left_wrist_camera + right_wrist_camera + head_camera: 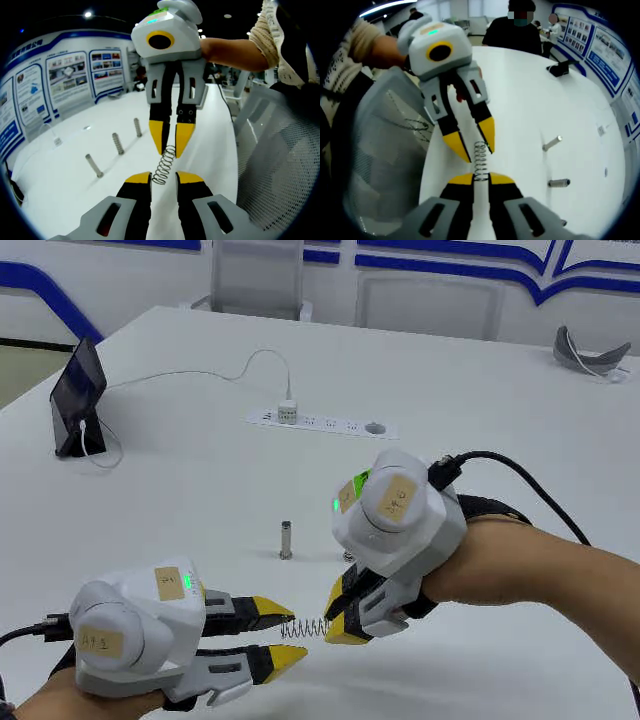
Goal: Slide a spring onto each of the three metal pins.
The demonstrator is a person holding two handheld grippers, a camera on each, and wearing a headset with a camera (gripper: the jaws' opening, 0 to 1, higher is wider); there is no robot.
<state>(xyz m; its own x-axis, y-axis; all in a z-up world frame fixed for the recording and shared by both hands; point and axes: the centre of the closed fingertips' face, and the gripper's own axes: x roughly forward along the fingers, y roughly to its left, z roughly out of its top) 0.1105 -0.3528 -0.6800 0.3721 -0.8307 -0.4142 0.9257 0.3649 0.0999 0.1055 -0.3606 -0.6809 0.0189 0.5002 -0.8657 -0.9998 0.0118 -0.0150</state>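
— While the spring (305, 627) hangs over the white table (200, 490), which way does it lie?
— Level, left to right — one end inside the left gripper's (298, 632) parted yellow jaws, the other pinched by the right gripper (330, 626). Thin wire coil.

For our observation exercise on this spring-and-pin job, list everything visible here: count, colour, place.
table: one, white
pins: three, grey metal, upright in a row on the table
spring: one, silver, held in the air near the table's front edge
power strip: one, white, mid-table
tablet: one, black, propped at table's left edge
chairs: two, grey, behind the table
left gripper: one, white, yellow tips, open around the spring's end
right gripper: one, white, yellow tips, shut on the spring
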